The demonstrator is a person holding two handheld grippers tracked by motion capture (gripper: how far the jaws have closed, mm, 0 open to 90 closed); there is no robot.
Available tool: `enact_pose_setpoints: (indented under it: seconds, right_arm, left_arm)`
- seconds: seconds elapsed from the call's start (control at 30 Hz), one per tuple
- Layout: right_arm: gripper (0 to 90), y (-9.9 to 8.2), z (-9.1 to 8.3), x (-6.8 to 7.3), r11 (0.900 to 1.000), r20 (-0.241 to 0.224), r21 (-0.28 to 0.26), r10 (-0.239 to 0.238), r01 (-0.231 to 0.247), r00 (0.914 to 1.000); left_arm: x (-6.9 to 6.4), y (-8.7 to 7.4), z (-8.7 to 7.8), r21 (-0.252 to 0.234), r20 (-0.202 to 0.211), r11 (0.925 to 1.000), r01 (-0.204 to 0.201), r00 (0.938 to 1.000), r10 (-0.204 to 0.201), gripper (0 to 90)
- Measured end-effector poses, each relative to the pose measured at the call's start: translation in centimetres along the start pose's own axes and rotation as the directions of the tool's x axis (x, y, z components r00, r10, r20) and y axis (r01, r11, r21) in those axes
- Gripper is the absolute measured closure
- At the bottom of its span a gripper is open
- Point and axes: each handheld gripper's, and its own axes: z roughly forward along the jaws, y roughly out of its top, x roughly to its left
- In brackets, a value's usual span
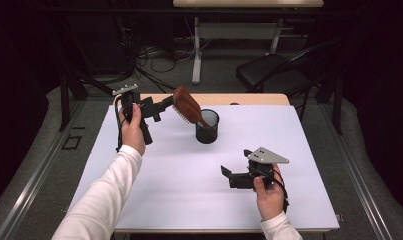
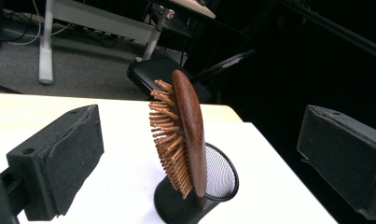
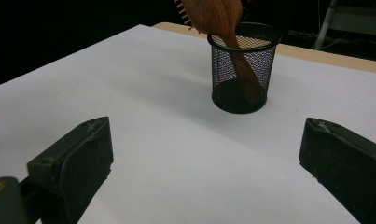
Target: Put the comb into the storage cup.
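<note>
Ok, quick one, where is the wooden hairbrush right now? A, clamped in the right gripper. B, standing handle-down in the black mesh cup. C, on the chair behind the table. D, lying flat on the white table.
B: the hairbrush stands with its handle down inside the mesh cup, its bristled head leaning out above the rim, and the open left gripper is not clamping it.

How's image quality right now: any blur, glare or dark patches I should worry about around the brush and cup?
High view: table sheet evenly lit, no glare, dark surroundings, brush and cup small but readable. Left gripper view: brush sharp, near pads slightly soft, right background black. Right gripper view: mesh cup clear with a soft shadow at its base, brush head cropped at the top edge.
</note>
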Motion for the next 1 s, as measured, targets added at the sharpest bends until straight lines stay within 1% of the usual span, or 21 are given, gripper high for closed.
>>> enact_pose_setpoints:
  seconds: [0.1,0.13,0.2,0.3,0.5,0.6,0.73,0.87,0.9,0.93,1.0]
  right_arm:
    - [2.6,0.0,0.0,0.0,1.0,-0.001,-0.003,0.003,-0.003,1.0]
    - [2.6,0.0,0.0,0.0,1.0,-0.001,-0.003,0.003,-0.003,1.0]
    - [2.6,0.0,0.0,-0.1,1.0,0.001,-0.001,0.002,-0.002,1.0]
    - [2.6,0.0,0.0,-0.1,1.0,0.001,-0.005,-0.001,0.001,1.0]
    - [2.6,0.1,-0.1,-0.1,1.0,0.001,-0.007,0.003,-0.003,1.0]
    - [2.6,0.1,-0.1,-0.1,1.0,0.001,-0.008,0.003,-0.003,1.0]
    - [2.6,0.1,-0.1,-0.1,1.0,0.0,-0.006,-0.001,0.001,1.0]
    - [2.6,0.1,-0.1,-0.1,1.0,0.003,-0.006,0.0,0.0,1.0]
    - [2.6,0.1,-0.1,-0.1,1.0,0.003,-0.006,0.0,0.0,1.0]
    - [2.6,0.1,-0.1,-0.1,1.0,0.004,-0.007,-0.001,0.001,1.0]
    - [2.6,0.1,-0.2,-0.1,1.0,0.005,-0.008,-0.001,0.001,1.0]
  left_arm:
    - [-0.1,-0.2,0.0,0.041,0.004,0.999,-0.017,0.9999,0.016,0.4]
    - [-0.1,-0.2,0.0,0.046,0.009,0.9988,-0.016,0.9998,0.015,0.4]
    - [-0.1,-0.3,-0.2,0.048,0.009,0.9985,-0.026,0.9996,0.026,0.4]
    - [-0.3,-0.2,-0.5,0.055,0.023,0.9979,-0.036,0.9991,0.035,0.4]
    - [-0.6,-0.1,-1.3,0.086,0.055,0.9935,-0.074,0.996,0.07,0.4]
    - [-0.6,-0.2,-1.6,0.111,0.066,0.988,-0.108,0.9927,0.101,0.4]
    - [-0.9,-0.5,-2.0,0.136,0.091,0.9809,-0.14,0.9876,0.128,0.4]
    - [-1.4,-0.7,-2.5,0.151,0.106,0.9703,-0.189,0.979,0.174,0.4]
    - [-1.5,-0.7,-2.6,0.154,0.11,0.9665,-0.205,0.9757,0.19,0.4]
    - [-1.6,-0.8,-2.7,0.158,0.114,0.9644,-0.212,0.974,0.196,0.4]
    - [-2.0,-0.9,-2.9,0.163,0.133,0.9592,-0.23,0.9686,0.21,0.4]
